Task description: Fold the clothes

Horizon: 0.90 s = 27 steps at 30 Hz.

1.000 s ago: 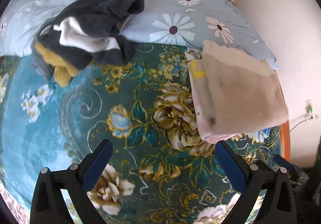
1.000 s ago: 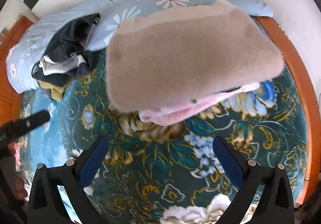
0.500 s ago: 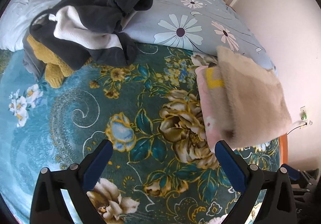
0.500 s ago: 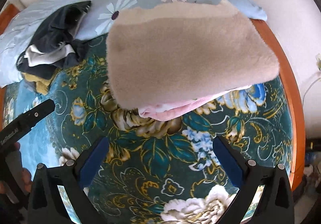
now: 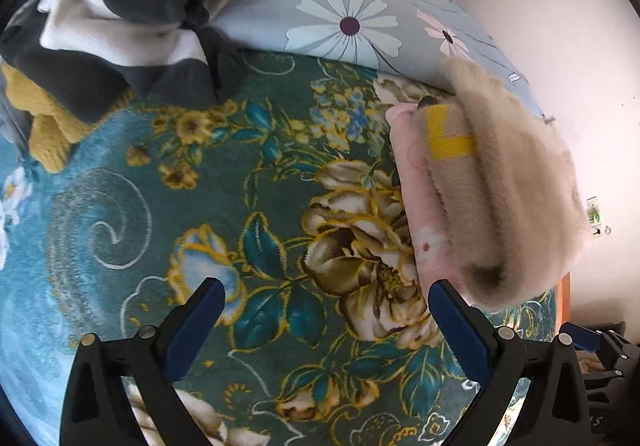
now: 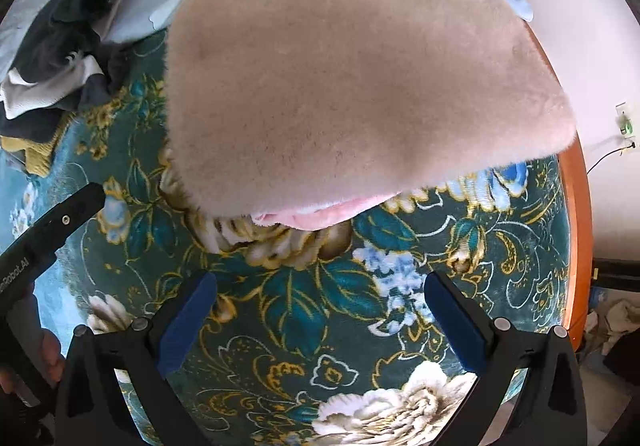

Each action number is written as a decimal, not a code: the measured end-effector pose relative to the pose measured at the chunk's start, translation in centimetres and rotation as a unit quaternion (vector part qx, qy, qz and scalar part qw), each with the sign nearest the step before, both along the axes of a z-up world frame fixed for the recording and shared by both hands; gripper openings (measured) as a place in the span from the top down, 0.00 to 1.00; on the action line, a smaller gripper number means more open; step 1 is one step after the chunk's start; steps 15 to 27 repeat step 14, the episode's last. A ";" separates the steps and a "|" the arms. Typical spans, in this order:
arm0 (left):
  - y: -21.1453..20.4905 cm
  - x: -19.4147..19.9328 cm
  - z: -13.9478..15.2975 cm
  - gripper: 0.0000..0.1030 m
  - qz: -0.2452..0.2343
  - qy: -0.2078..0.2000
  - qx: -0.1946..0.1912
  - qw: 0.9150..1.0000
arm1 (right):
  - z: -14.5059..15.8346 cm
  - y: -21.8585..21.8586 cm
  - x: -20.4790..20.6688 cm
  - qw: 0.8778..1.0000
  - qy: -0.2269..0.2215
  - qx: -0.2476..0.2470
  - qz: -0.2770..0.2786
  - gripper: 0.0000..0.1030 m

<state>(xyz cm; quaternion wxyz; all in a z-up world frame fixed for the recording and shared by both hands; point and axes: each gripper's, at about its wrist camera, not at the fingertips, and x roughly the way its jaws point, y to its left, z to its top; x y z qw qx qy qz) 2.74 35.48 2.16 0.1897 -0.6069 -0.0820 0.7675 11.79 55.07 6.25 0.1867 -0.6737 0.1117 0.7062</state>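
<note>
A folded beige fleece garment [image 5: 508,182] lies on top of a folded pink one [image 5: 416,206] at the right of the bed; the stack also fills the right wrist view [image 6: 352,86], with the pink edge [image 6: 320,212] showing below. A loose heap of dark grey, white and mustard clothes [image 5: 132,18] lies at the far left by the pillow, also seen in the right wrist view [image 6: 68,42]. My left gripper [image 5: 326,316] is open and empty above the blanket, left of the stack. My right gripper [image 6: 320,310] is open and empty just in front of the stack.
A teal floral blanket [image 5: 200,206] covers the bed. A light blue daisy pillow [image 5: 344,22] lies along the back. The wooden bed edge [image 6: 576,246] and a wall with a socket [image 6: 626,124] are at the right. The left gripper's body [image 6: 44,242] shows at the left.
Both grippers have moved forward and lower towards the clothes, so the heap and the folded stack look larger. Both stay open and empty. The clothes have not moved.
</note>
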 end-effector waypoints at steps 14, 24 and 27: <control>1.7 -0.6 -1.0 0.00 -0.016 -0.023 0.053 0.998 | -0.1 -0.8 -2.0 1.000 -0.008 0.002 0.024 0.00; 1.7 -0.6 -1.0 0.00 -0.016 -0.023 0.053 0.998 | -0.1 -0.8 -2.0 1.000 -0.008 0.002 0.024 0.00; 1.7 -0.6 -1.0 0.00 -0.016 -0.023 0.053 0.998 | -0.1 -0.8 -2.0 1.000 -0.008 0.002 0.024 0.00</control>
